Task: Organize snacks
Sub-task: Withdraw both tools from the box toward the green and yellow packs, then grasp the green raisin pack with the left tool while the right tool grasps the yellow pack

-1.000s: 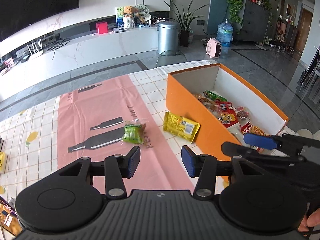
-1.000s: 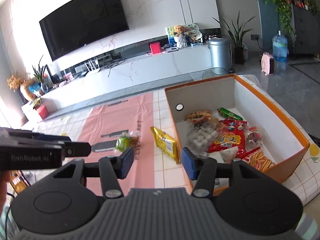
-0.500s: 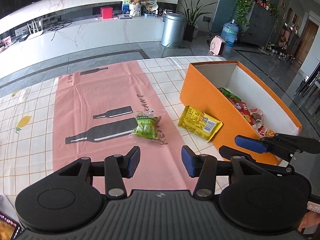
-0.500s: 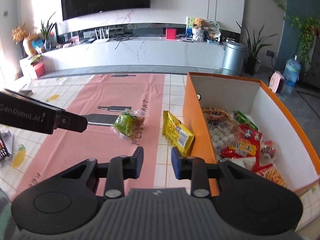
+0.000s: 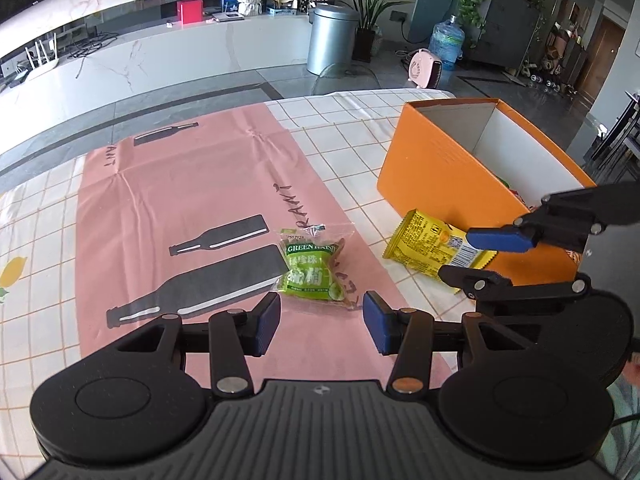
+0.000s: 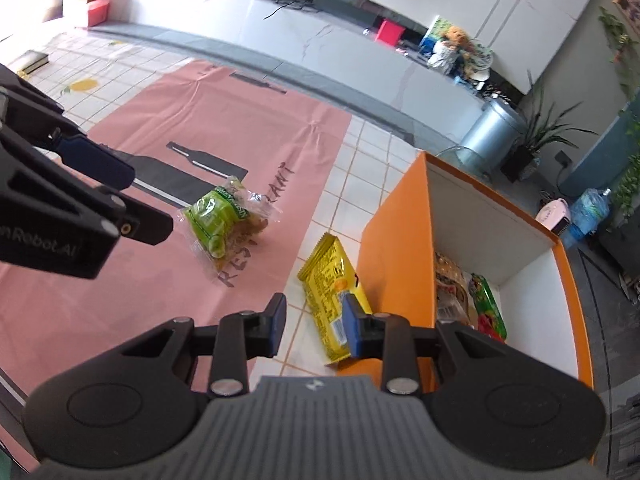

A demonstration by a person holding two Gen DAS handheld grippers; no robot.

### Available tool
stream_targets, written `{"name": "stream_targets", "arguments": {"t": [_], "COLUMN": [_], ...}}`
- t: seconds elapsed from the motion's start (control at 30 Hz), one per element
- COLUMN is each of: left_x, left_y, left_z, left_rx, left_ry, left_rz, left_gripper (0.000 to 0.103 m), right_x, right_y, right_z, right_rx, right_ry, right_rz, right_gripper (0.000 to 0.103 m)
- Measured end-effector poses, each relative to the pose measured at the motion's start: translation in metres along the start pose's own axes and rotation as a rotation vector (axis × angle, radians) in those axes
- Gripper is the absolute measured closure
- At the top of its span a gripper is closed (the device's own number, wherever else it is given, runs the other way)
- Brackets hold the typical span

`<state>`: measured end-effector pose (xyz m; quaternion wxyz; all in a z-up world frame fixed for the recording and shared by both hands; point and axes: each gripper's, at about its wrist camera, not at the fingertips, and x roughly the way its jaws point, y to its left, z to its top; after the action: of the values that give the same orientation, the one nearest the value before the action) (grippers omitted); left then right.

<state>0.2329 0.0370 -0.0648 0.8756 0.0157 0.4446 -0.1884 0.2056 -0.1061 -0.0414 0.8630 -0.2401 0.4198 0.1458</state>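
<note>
A green snack packet (image 5: 314, 272) lies on the pink mat (image 5: 180, 200), just ahead of my open, empty left gripper (image 5: 320, 322). It also shows in the right wrist view (image 6: 224, 220). A yellow snack packet (image 5: 434, 248) leans against the outer wall of the orange box (image 5: 440, 172). My right gripper (image 6: 312, 324) is open and empty, low over the near end of the yellow packet (image 6: 332, 288). The orange box (image 6: 396, 240) holds several snacks (image 6: 472, 296).
A checked tablecloth (image 5: 340, 128) covers the table under the mat. A book (image 6: 34, 60) lies at the table's far left. Beyond the table edge are a white TV bench (image 5: 160, 52) and a metal bin (image 5: 330, 38).
Both grippers have dropped lower and closer to the table. The left has closed in on the green packet. The right has swung over the yellow packet and tilted.
</note>
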Motion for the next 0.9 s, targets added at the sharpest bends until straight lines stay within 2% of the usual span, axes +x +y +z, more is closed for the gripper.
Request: {"name": "stream_targets", "arguments": {"t": [0.2, 0.4, 0.57, 0.9], "left_x": [0.024, 0.052, 0.070, 0.080], "left_y": [0.014, 0.029, 0.027, 0.026], "left_z": [0.005, 0.010, 0.010, 0.010], "left_rx": [-0.036, -0.112, -0.105, -0.083], "left_ry": [0.010, 0.035, 0.037, 0.036], "left_rz": [-0.055, -0.084, -0.054, -0.027], "left_gripper": [0.040, 0.040, 0.038, 0.038], "right_x": [0.019, 0.037, 0.048, 0.052], "right_y": [0.001, 0.004, -0.002, 0.002], "right_z": [0.020, 0.026, 0.026, 0.029], "right_rx": [-0.152, -0.279, -0.302, -0.354], "right_ry": [0.045, 0.088, 0.104, 0.113], "right_rz": [0.004, -0.014, -0.021, -0.025], "right_gripper": [0.075, 0.075, 0.075, 0.072]}}
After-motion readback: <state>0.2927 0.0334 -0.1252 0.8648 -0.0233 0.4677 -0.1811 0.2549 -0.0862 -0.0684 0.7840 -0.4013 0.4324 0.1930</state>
